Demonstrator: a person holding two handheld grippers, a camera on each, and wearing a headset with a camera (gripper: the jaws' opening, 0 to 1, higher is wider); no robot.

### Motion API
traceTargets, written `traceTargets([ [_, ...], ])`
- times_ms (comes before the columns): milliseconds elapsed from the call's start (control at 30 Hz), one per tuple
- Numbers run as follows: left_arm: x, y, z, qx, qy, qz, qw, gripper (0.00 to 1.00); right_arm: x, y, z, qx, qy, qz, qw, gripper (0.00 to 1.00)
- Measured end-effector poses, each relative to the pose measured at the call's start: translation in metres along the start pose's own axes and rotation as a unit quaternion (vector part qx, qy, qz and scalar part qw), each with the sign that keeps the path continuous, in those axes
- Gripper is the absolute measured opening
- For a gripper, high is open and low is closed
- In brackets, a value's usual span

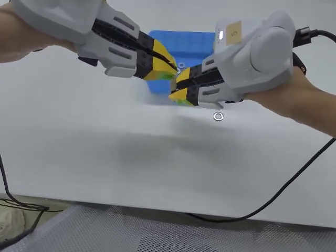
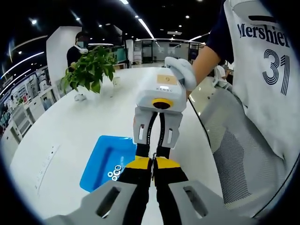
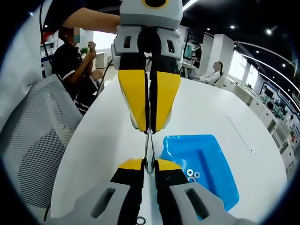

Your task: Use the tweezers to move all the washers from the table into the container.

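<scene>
tweezers (image 3: 148, 152) betw. jaws, 1 washer (image 1: 218, 116) loose

**Tweezers (image 3: 148, 150) gripped at both ends beside blue container (image 3: 211, 147)**
The thin metal tweezers run between the closed jaws of the left gripper (image 3: 149, 130) and right gripper (image 3: 149, 165). Several silver washers (image 3: 192, 176) lie clustered in the shallow container. A lone washer (image 1: 218, 116) lies flat on the white counter (image 1: 131, 142), apparently just outside it.
</scene>
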State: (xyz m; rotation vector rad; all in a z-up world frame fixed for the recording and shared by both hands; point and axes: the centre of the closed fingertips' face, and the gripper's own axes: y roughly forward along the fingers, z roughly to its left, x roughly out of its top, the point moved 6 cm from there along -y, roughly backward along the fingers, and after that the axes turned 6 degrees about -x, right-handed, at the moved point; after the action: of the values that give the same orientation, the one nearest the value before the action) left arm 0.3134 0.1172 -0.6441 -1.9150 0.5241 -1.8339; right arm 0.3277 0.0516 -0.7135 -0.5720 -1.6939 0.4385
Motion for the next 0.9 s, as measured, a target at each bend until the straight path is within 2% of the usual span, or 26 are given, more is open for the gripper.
traceTargets([
  [300, 0.019, -0.008, -0.004, 0.002, 0.017, 0.008, 0.9998, 0.05, 0.016, -0.013, -0.001, -0.007, -0.012, -0.008, 0.9999, 0.10],
  [567, 0.029, -0.013, 0.004, 0.002, 0.027, 0.006, 0.9996, 0.05, 0.024, -0.022, -0.010, -0.017, -0.020, -0.008, 0.9996, 0.10],
  [733, 0.036, -0.014, 0.014, 0.001, 0.039, 0.006, 0.9992, 0.05, 0.026, -0.025, -0.024, -0.025, -0.026, -0.006, 0.9993, 0.10],
  [900, 0.038, -0.016, 0.033, 0.004, 0.046, 0.005, 0.9989, 0.05, 0.027, -0.024, -0.041, -0.037, -0.024, -0.009, 0.9990, 0.10],
])
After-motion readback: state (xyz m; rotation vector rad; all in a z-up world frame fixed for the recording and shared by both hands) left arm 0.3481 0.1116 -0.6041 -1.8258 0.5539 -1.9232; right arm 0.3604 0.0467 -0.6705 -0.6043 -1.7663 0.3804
